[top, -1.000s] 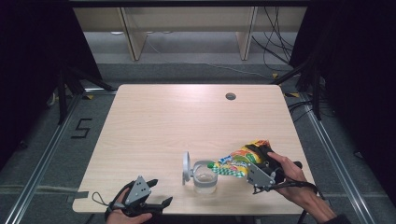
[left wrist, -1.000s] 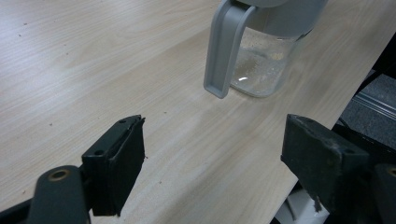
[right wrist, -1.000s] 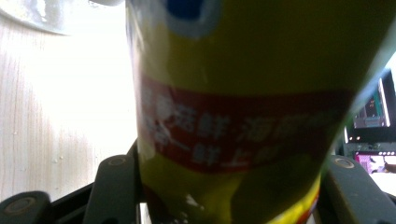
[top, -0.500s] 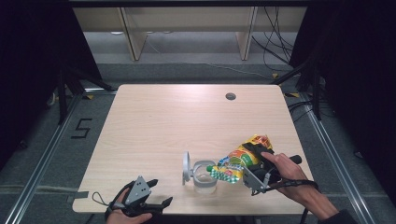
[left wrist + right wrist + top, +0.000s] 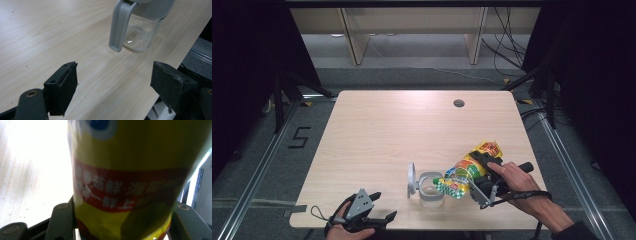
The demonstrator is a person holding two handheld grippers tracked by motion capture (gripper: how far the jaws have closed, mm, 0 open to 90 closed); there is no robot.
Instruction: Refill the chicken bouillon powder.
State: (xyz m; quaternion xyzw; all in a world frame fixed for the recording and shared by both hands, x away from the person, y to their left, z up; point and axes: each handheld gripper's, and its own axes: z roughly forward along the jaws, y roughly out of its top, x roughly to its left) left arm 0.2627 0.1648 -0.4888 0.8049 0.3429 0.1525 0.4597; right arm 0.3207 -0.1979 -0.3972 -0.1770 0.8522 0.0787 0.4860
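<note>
While the right gripper [image 5: 476,176] clamped its two black jaws on the flanks of a yellow snack bag [image 5: 468,169], the bag lay tilted across the near right part of the table [image 5: 382,125], its long axis running from the gripper down and toward the person's left. In the right gripper view the bag [image 5: 127,177] bulged between the jaws, a red band of print across its front. Its lower, green-edged end hung just over the mouth of a clear jar [image 5: 430,187], which stood directly off the bag's tip, on the side away from the right hand [image 5: 517,180]. A grey lid [image 5: 411,179] stood hinged upright on the jar's far side from the gripper, so the opening faced the bag. From the left gripper view, a little pale grainy stuff seemed to lie in the bottom of the jar [image 5: 140,35].

Farther out, beyond the jar from the right gripper, the left gripper [image 5: 384,218] rested at the near table edge with its jaws spread wide and nothing between them, pointing toward the jar. By my judgement the pour turned on the bag's tip staying over the jar's mouth; the right hand was the nearer one and held the work, while the left was free to steady the jar.
</note>
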